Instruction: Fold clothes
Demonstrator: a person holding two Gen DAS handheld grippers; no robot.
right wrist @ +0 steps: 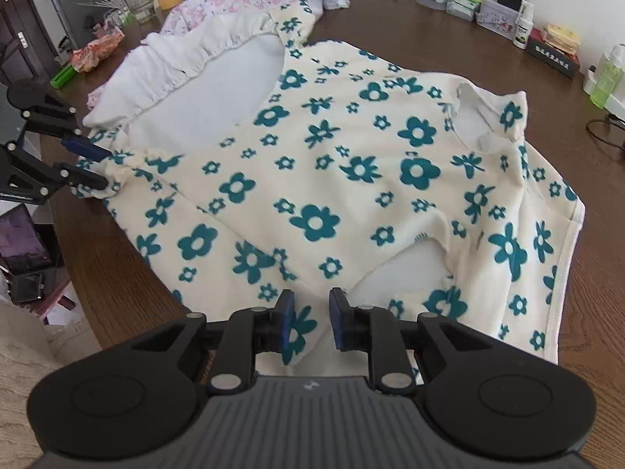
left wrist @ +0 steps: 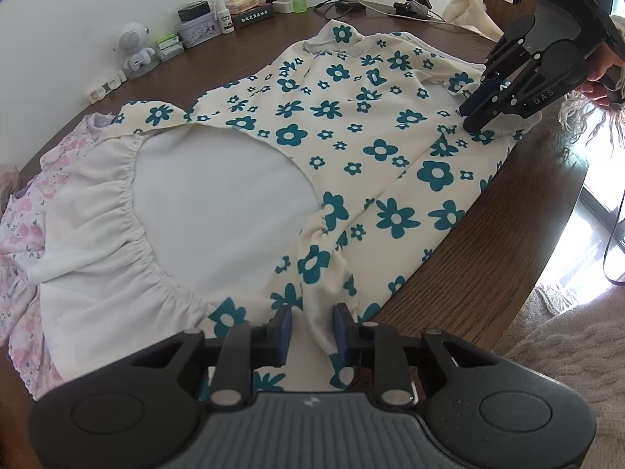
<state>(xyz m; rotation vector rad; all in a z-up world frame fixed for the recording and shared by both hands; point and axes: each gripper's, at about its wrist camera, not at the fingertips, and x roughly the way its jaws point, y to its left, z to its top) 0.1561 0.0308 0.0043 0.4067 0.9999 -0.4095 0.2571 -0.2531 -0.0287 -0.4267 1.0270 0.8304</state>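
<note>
A cream top with teal flowers (left wrist: pixel 351 136) (right wrist: pixel 332 156) lies flat on the dark wooden table (left wrist: pixel 488 234) (right wrist: pixel 97 254). Its hem is turned back, showing the white inside (left wrist: pixel 203 195). One long sleeve (left wrist: pixel 390 203) (right wrist: pixel 203 234) is laid across the body along the table's near edge. My left gripper (left wrist: pixel 312 328) (right wrist: pixel 102 168) is at the gathered cuff, jaws a little apart, with the cuff lying between them and not pinched. My right gripper (right wrist: pixel 311 312) (left wrist: pixel 470 117) rests its tips on the cloth by the shoulder, jaws slightly apart, nothing clamped.
A pink floral garment (left wrist: pixel 23 226) (right wrist: pixel 234 4) lies beyond the hem. A white robot toy (left wrist: pixel 134 49), tins, bottles and a charger line the wall side. The table edge (left wrist: pixel 527 203) runs close beside the sleeve. A hand (left wrist: pixel 601 74) holds the right gripper.
</note>
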